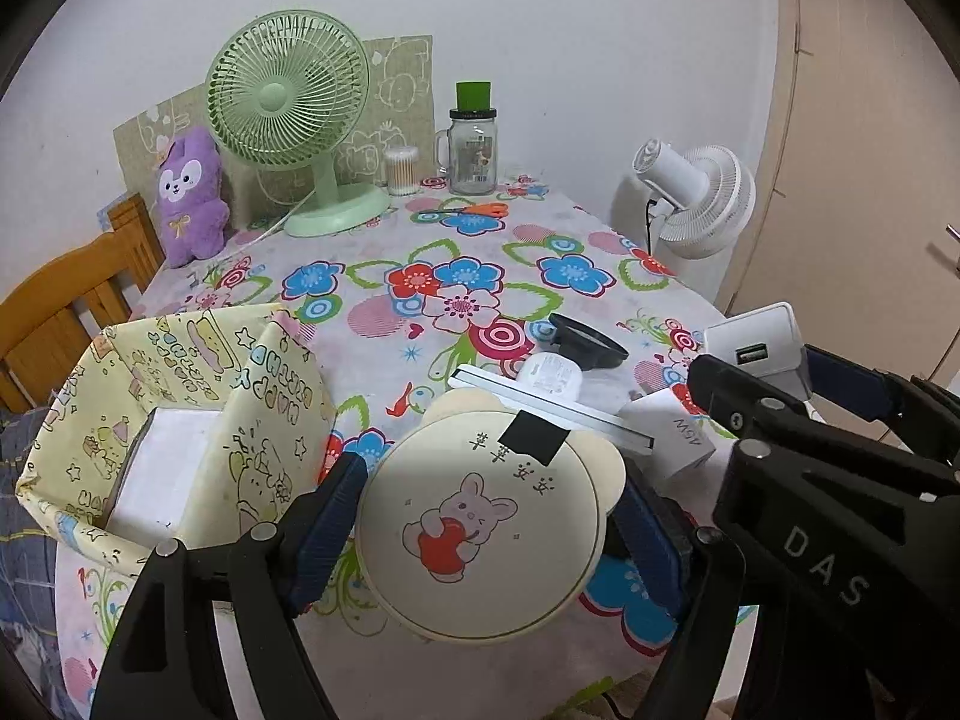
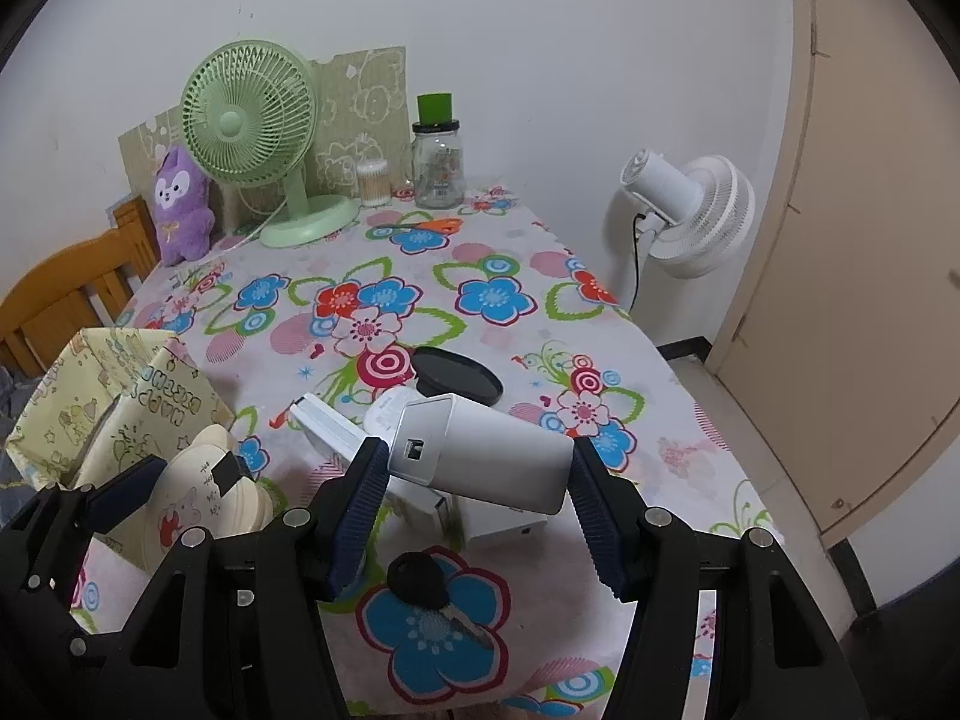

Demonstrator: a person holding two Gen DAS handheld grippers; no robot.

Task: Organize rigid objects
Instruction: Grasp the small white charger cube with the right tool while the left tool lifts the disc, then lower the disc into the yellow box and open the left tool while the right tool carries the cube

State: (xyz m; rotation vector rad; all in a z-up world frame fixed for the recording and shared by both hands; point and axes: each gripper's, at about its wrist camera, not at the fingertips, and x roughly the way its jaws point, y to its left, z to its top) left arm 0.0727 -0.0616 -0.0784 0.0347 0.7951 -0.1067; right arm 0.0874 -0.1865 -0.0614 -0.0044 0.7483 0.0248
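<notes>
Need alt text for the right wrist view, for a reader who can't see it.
The right gripper holds a white USB charger block above a floral tablecloth, with a black-headed key lying just below. At left, the left gripper holds a cream round case beside a yellow fabric bin.

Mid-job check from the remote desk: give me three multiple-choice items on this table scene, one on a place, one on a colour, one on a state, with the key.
1. Where does the yellow printed storage bag sit relative to the round cream mirror?
A. To its left
B. To its right
C. Beneath it

2. What colour is the desk fan beside the purple plush?
A. White
B. Green
C. Blue

3. What is the right gripper doing?
A. Empty and open
B. Clamped on the white charger
C. Clamped on the black key

Key:
1 A, the bag fills the left wrist view's left side.
2 B, its cage and base are pale green.
3 B, both pads press the charger's sides; the key lies on the cloth.
</notes>
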